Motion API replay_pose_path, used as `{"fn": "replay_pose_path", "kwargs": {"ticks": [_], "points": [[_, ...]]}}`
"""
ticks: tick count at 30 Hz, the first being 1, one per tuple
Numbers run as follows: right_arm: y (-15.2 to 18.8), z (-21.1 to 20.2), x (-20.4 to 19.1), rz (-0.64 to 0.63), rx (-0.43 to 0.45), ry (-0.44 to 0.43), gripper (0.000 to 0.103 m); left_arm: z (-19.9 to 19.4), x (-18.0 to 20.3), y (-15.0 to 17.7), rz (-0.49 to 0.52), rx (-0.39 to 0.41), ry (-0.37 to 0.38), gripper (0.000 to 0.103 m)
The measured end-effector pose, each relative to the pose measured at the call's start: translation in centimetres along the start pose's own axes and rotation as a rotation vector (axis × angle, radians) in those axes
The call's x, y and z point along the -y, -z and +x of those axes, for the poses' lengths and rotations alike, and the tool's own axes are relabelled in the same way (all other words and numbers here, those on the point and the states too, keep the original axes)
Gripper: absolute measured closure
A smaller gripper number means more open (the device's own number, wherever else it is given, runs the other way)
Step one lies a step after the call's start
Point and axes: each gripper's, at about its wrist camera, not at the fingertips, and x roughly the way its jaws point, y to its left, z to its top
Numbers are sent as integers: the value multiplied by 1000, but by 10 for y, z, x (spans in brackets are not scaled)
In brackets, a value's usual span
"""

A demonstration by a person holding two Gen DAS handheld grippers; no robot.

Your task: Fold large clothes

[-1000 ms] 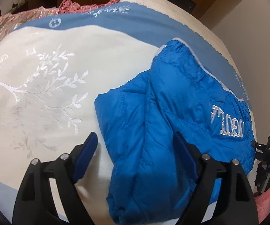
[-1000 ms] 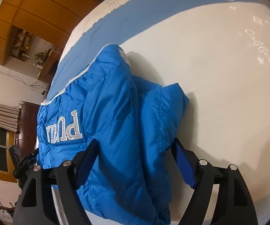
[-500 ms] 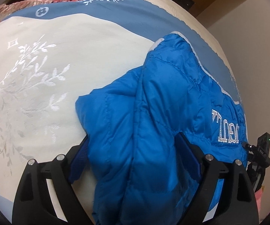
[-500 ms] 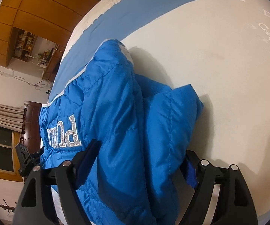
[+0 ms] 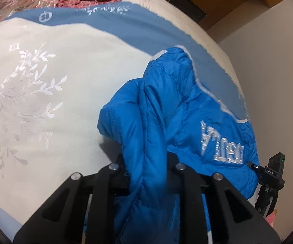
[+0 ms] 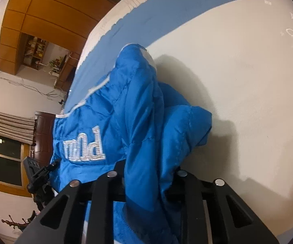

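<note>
Having just closed, left claw (image 5: 146,174) and right claw (image 6: 146,174) each pinch bunched blue jacket (image 5: 166,111), apparently hiding their fingertips

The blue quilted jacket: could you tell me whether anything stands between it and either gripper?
Nothing visible does. The left gripper and the right gripper have just closed, each pinching a fold of the blue quilted jacket on the cream bedspread.
</note>
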Motion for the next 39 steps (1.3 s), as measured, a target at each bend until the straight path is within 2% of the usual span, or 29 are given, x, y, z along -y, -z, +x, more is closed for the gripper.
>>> {"fn": "replay_pose_path", "kwargs": {"ticks": [7,12,15,21,25,26,29,31,33,39], "points": [[5,-40,-41,-73,35,-36,86,-40,34,6,52,38,50,89],[21,-73,-66,-129,53,-45,86,-80,59,34,104,55,63,89],[40,-82,-68,-128,34,-33,86,-96,55,56,103,46,72,89],[88,-85,-49,-79,-17,-42,86,-110,25,83,78,-2,67,89],[113,-66,-24,-7,-63,-5,85,-102,-3,100,30,-47,42,87],[117,-59,-17,9,-74,21,85,-96,-11,107,23,-59,16,86],[117,-42,0,25,-74,86,83,-76,-32,119,22,-71,-45,81],[113,-32,11,49,-77,86,82,-64,-45,124,2,-80,-50,77],[108,-21,19,60,-77,97,79,-55,-50,127,36,-68,-70,69],[95,0,25,60,-56,107,75,-41,-52,134,110,-50,-115,62]]}}
